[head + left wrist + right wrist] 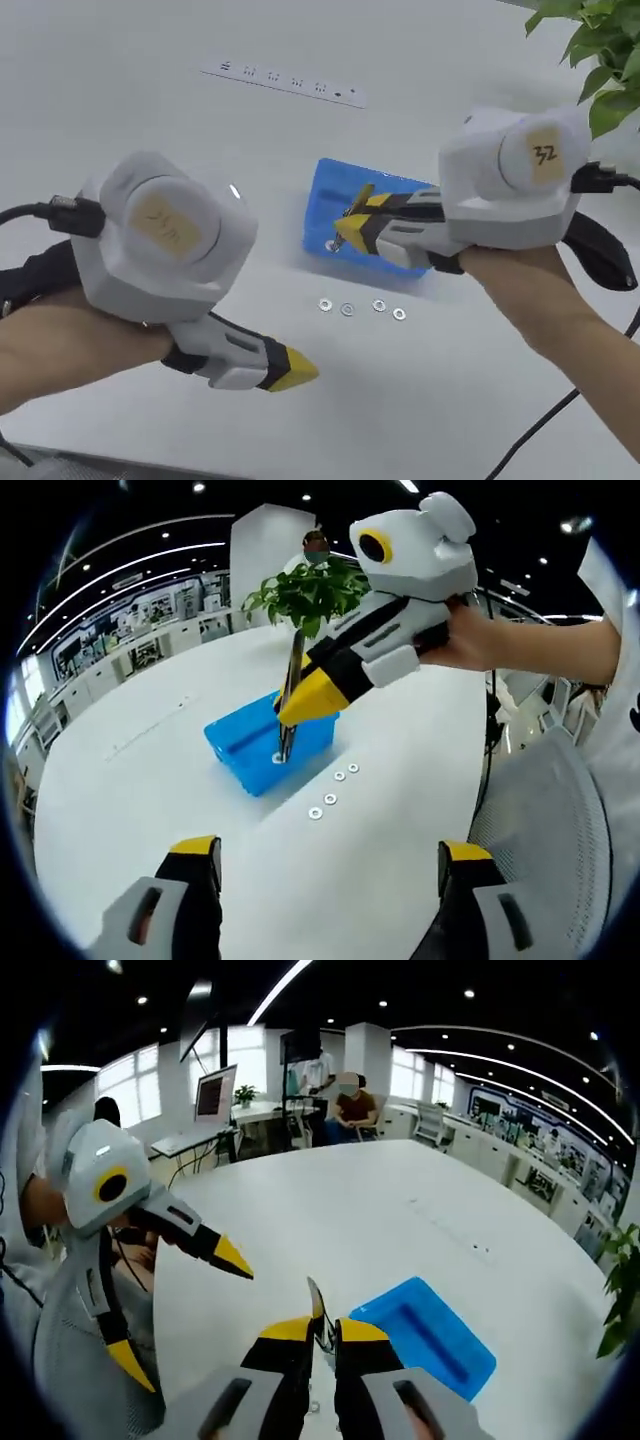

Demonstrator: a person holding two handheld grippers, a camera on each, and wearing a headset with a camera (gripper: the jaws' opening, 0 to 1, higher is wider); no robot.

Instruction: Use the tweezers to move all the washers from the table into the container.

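Observation:
Several small steel washers (pixel 347 309) lie in a row on the white table, just in front of the blue container (pixel 322 195). My right gripper (pixel 352 228) is shut on the metal tweezers (pixel 287 700), which point down over the container's near edge. A small washer (pixel 331 245) seems to sit at the tweezers' tips. In the right gripper view the jaws (pixel 327 1332) clamp the tweezers (pixel 315 1305) with the container (pixel 425 1335) to the right. My left gripper (pixel 330 850) hangs open and holds nothing, low and to the left of the washers (pixel 330 800), also seen from above as the left gripper (pixel 285 372).
A white power strip (pixel 285 78) lies at the far side of the table. A potted plant (pixel 600 50) stands at the right rear. Black cables trail from both grippers. People sit at desks far behind the table (pixel 345 1100).

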